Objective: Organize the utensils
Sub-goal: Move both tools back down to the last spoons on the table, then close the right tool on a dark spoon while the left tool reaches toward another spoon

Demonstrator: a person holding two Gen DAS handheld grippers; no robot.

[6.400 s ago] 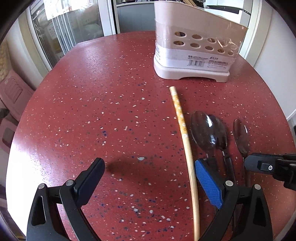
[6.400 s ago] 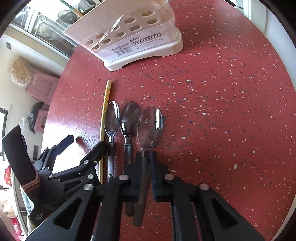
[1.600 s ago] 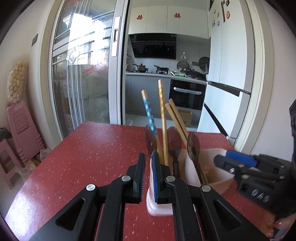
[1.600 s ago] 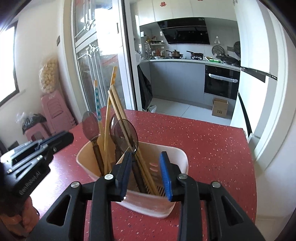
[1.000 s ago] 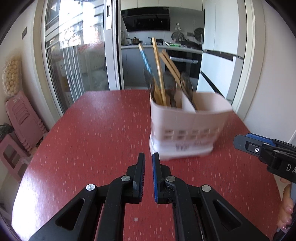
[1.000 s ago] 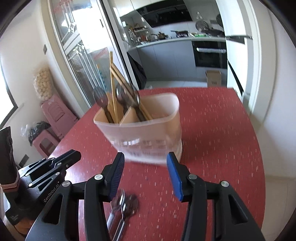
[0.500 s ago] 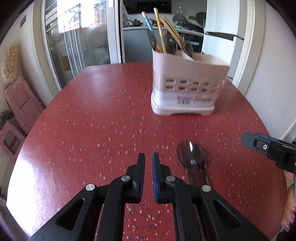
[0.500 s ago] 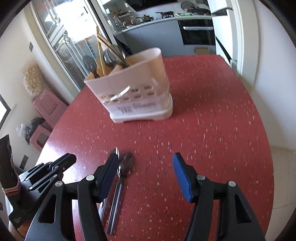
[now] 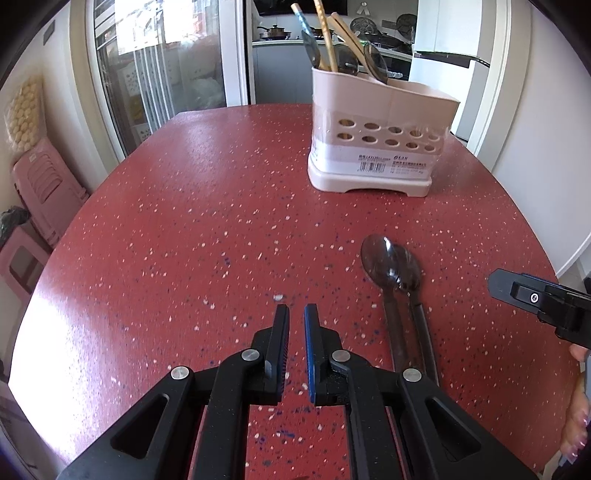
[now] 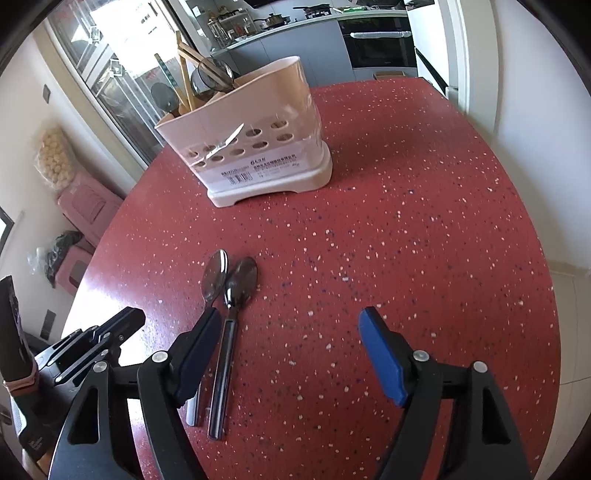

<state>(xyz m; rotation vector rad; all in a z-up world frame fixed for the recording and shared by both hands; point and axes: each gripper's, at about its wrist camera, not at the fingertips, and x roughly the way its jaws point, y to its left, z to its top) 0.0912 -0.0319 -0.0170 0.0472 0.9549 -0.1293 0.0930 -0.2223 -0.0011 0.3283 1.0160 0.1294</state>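
A beige utensil holder (image 9: 380, 144) stands at the far side of the red speckled table (image 9: 184, 236); it also shows in the right wrist view (image 10: 258, 147). It holds several chopsticks (image 9: 325, 35) and dark spoons (image 9: 375, 61). Two dark spoons (image 9: 397, 277) lie side by side on the table, bowls toward the holder, also in the right wrist view (image 10: 231, 291). My left gripper (image 9: 296, 314) is shut and empty, left of the spoons. My right gripper (image 10: 288, 321) is open and empty above the table, its left finger (image 10: 195, 350) over the spoon handles.
Glass sliding doors (image 9: 159, 66) and pink stools (image 9: 40, 192) stand to the left. A kitchen (image 10: 332, 33) lies behind the table. A white wall (image 9: 546, 129) runs along the right. The table's rounded edge (image 10: 546, 295) is close on the right.
Both grippers have drawn back from the holder and tilted down toward the table. The two lying spoons came into view. The right gripper has opened wider.
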